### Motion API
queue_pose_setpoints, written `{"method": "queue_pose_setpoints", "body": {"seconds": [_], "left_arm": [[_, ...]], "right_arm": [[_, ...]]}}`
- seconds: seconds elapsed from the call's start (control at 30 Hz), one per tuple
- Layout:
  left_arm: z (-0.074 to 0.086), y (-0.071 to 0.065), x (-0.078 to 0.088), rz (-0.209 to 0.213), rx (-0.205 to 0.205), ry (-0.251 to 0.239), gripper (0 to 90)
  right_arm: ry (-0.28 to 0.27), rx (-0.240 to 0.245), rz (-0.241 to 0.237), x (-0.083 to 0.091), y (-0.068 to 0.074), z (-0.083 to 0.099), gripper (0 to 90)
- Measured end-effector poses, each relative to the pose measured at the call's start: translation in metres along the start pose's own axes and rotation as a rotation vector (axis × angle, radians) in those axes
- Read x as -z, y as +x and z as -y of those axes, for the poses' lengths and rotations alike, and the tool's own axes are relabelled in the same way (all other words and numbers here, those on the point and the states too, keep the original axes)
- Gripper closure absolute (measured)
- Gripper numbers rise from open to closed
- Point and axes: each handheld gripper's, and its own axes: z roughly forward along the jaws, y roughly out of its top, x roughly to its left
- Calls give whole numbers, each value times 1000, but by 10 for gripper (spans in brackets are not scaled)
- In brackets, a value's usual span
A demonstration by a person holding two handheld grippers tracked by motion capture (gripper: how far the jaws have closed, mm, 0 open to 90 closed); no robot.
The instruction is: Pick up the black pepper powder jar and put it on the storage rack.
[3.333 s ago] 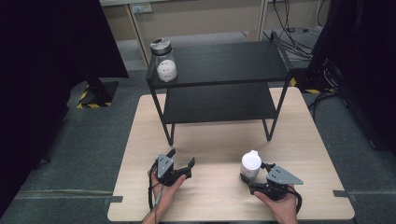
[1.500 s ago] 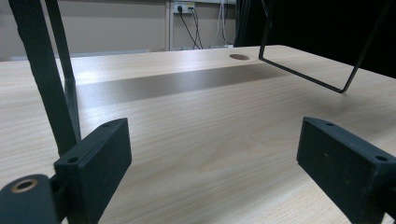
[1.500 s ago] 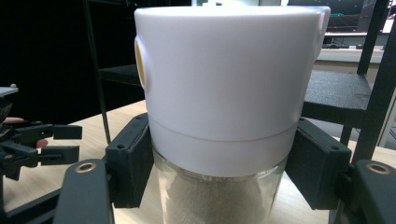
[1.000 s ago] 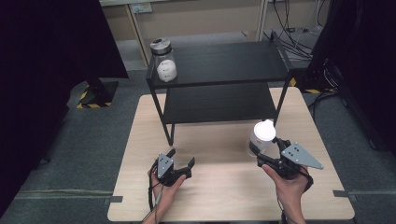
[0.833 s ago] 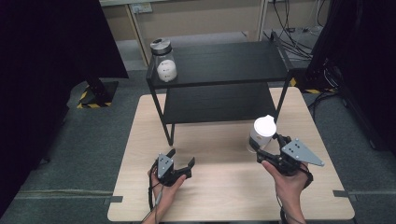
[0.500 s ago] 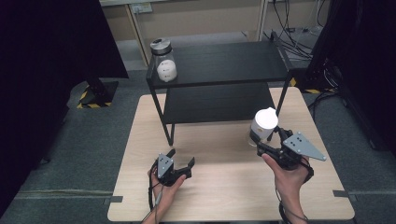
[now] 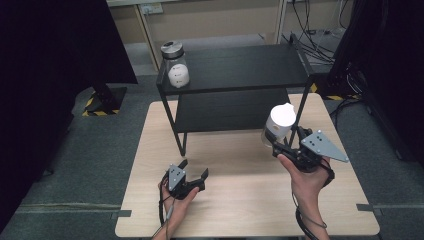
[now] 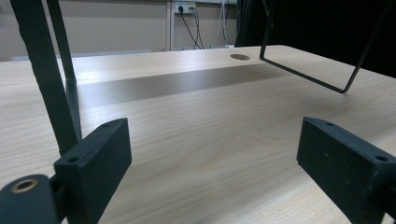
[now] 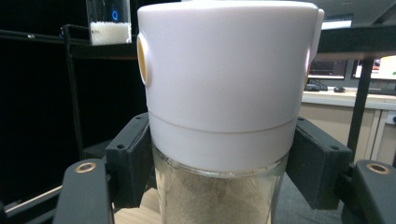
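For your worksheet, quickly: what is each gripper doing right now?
Left gripper: open, holding nothing, low over the table.
Right gripper: shut on the white-lidded jar, lifted.

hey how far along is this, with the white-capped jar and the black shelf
Done: the right tongs are clamped on the white-capped jar and hold it off the table, beside the black shelf. In hand: carrying it. Left: probably setting it on the shelf, perhaps near the other jar. The left tongs sit open and empty.

White-lidded jar (image 7: 279, 125): held aloft in right gripper (image 7: 283, 142), beside black shelf (image 7: 235, 70). Left gripper (image 7: 194, 169): fingers apart, low over wooden surface (image 7: 240, 210).
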Motion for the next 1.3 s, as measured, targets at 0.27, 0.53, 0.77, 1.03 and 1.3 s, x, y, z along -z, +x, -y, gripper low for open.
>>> {"method": "queue_pose_setpoints", "body": {"seconds": [0.27,0.53,0.77,1.03,1.3], "left_arm": [[0,0,0,0,1,2,93],[0,0,0,0,3,1,93],[0,0,0,-1,2,3,93],[0,0,0,0,4,2,93],[-1,0,0,0,4,4,93]], "right_arm": [[-9,8,7,-6,-1,-14,307],[-27,8,17,-10,-1,-28,307],[-46,1,29,-11,-1,-39,307],[-53,6,38,-15,-1,-54,307],[-68,5,46,-17,-3,-66,307]]}}
